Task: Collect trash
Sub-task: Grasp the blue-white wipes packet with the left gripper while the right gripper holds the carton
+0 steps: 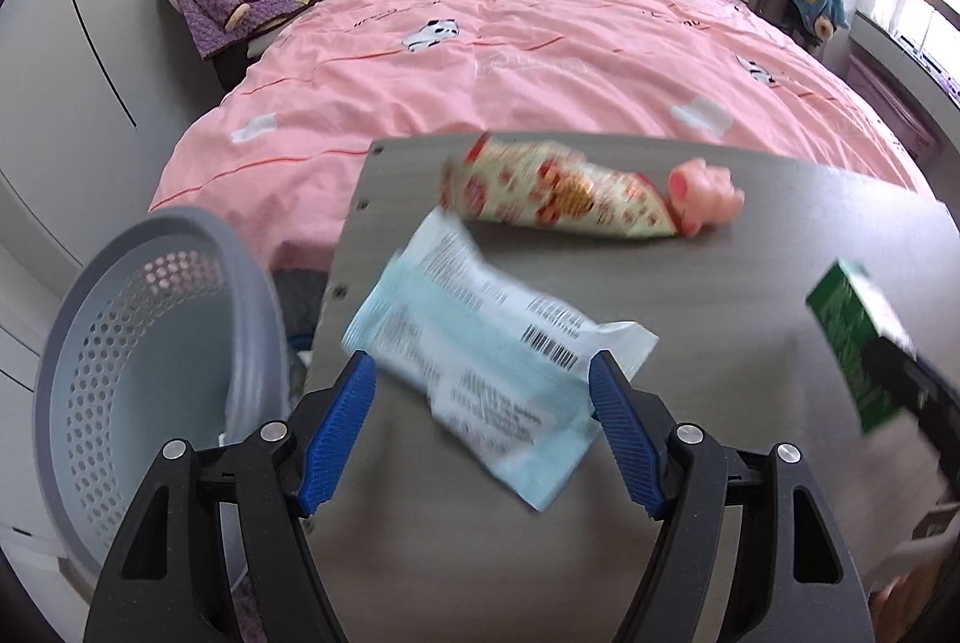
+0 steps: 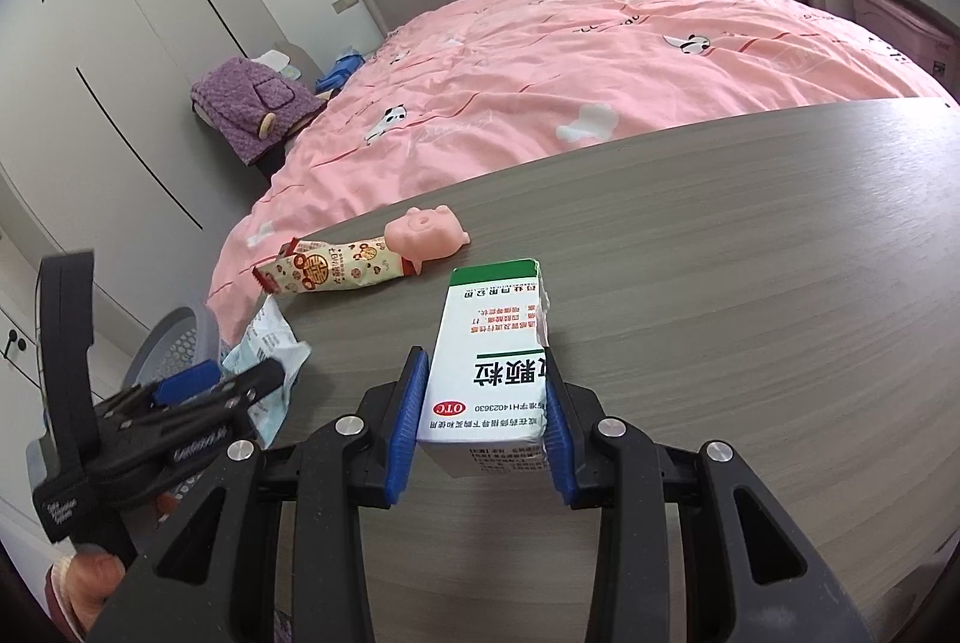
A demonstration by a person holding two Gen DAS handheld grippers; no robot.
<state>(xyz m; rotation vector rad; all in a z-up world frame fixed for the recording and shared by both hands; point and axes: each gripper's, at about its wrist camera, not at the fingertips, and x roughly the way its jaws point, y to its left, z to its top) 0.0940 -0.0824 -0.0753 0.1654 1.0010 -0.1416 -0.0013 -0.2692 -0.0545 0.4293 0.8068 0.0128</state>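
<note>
Trash lies across the grey tabletop (image 2: 750,235): the right gripper (image 2: 480,439) clamps a green-and-white medicine box (image 2: 492,355) between its blue pads, lifted at an angle. The left gripper (image 1: 480,403) stands wide around a pale blue wrapper (image 1: 480,343), pads not pressing it, beside the grey perforated basket (image 1: 120,343). A red-patterned snack wrapper (image 1: 552,199) touches a pink pig toy (image 1: 702,199) near the bed (image 1: 510,60).

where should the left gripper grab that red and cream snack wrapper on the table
Probably across the middle of the snack wrapper, coming down from above with the fingers on its two long edges. It lies flat and long, and the pink pig toy sits against its right end, so the middle and left end are freer.
</note>
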